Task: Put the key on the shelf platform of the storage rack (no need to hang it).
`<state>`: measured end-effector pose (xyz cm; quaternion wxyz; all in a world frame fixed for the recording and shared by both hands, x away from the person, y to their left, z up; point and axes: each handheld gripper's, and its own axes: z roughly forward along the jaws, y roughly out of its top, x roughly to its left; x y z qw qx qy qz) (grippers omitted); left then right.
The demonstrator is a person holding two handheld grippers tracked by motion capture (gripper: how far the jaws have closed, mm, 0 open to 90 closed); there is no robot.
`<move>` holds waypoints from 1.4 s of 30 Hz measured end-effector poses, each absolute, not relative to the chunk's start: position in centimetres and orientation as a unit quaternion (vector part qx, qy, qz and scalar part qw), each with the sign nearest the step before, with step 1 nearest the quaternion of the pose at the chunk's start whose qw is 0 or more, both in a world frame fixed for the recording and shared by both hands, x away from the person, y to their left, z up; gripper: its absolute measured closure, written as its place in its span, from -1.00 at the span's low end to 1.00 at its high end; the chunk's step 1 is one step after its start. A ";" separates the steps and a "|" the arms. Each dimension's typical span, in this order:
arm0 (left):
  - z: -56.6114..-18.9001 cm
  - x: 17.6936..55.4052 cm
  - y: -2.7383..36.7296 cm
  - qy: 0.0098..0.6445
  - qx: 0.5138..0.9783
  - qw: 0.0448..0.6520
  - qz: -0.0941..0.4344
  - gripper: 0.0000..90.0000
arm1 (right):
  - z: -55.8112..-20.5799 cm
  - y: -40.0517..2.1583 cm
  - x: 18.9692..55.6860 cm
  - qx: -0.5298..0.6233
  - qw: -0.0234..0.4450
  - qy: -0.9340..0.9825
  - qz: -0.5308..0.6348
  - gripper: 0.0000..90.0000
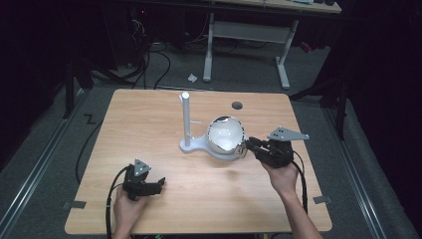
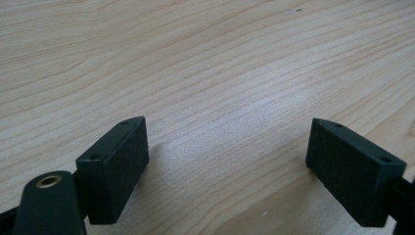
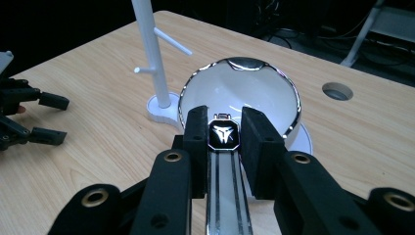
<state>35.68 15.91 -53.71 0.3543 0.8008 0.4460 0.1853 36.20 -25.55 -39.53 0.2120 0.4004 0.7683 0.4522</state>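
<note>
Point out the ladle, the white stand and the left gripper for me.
ladle (image 3: 244, 90): right gripper view, inside of its bowl.
white stand (image 1: 186, 119): high view, its upright post.
left gripper (image 1: 160, 184): high view, between its open jaws.

The high view looks forward and down from above the person's side, taking in the whole counter (image 1: 149, 124) and the floor beyond. The left gripper view rides on the left tool (image 1: 144, 183), close above the wood, looking steeply down between its own jaws. The right gripper view rides on the right tool (image 3: 224, 134), looking along its jaws across the counter at close range. The high and right gripper views share the white stand (image 1: 186, 122) and bowl (image 1: 225, 135).
</note>
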 end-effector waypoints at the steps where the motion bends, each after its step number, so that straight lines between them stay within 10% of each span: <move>1: -53.7 35.7 15.9 0.446 0.801 0.354 0.185 -0.64 | -39.5 -25.6 36.2 0.400 0.212 0.768 0.452 0.65; 42: -53.7 35.7 15.9 0.446 0.801 0.354 0.185 -0.64 | -40.1 -21.9 42.8 0.404 0.195 0.788 0.422 0.65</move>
